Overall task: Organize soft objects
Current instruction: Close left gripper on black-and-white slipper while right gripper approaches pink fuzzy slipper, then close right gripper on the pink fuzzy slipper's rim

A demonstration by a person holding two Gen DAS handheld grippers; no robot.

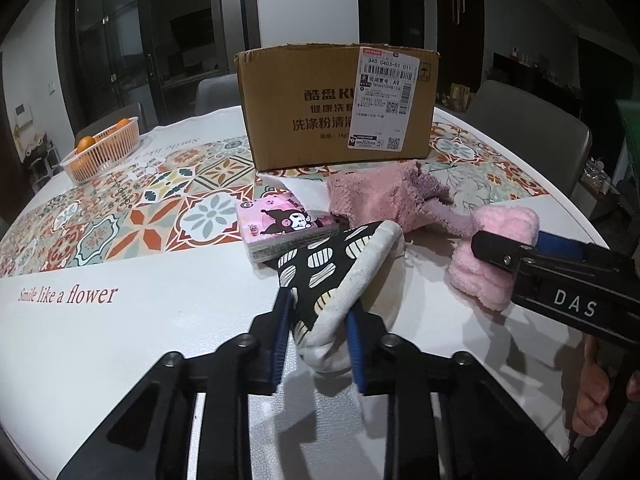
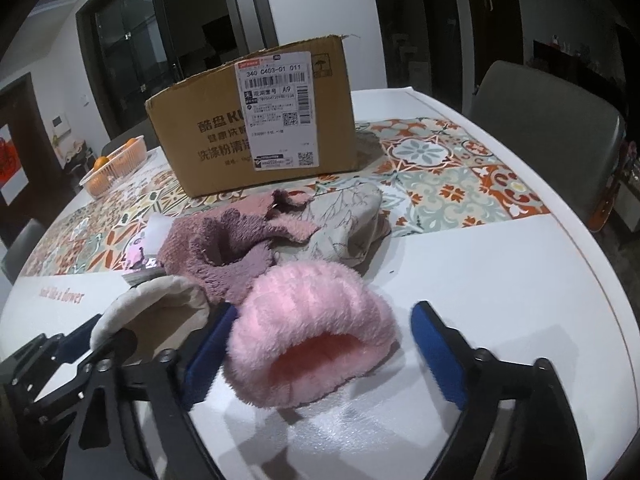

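Left wrist view: left gripper (image 1: 318, 322) closed onto black patterned oven mitt (image 1: 332, 272), blue pads (image 1: 280, 332) pressing its cuff end at lower centre of frame. Mitt long axis running up and slightly right from the jaws, tip ending just beside pink tissue pack (image 1: 286, 226) at mid frame. Held, but seemingly not lifted clear; far end looks to rest on the table (image 1: 140, 340).

Right wrist view: right gripper (image 2: 320, 344) spread wide, pink fluffy slipper (image 2: 316, 320) sitting between the two blue pads (image 2: 436, 344). Left pad touching or nearly touching the fleece, right pad apart from it, gap visible at lower right of frame. Slipper opening facing the camera, toe pointing up-frame toward the cardboard box (image 2: 256, 120). No grasp yet.

Mauve slipper (image 2: 224, 248) directly above the pink one in frame, overlapping a floral cloth (image 2: 352, 216) at centre. Box behind everything, upper centre in both views, top not visible, contents cannot be told.

Judgement: key relation is straight ahead for both tools. Slipper already centred inside the right jaws, so closing alone should capture it; soft pile likely to compress considerably. Box lies beyond the pile along both gripper axes, right gripper appearing the nearer to it. Basket of oranges (image 1: 104, 148) at far left, well apart, irrelevant.
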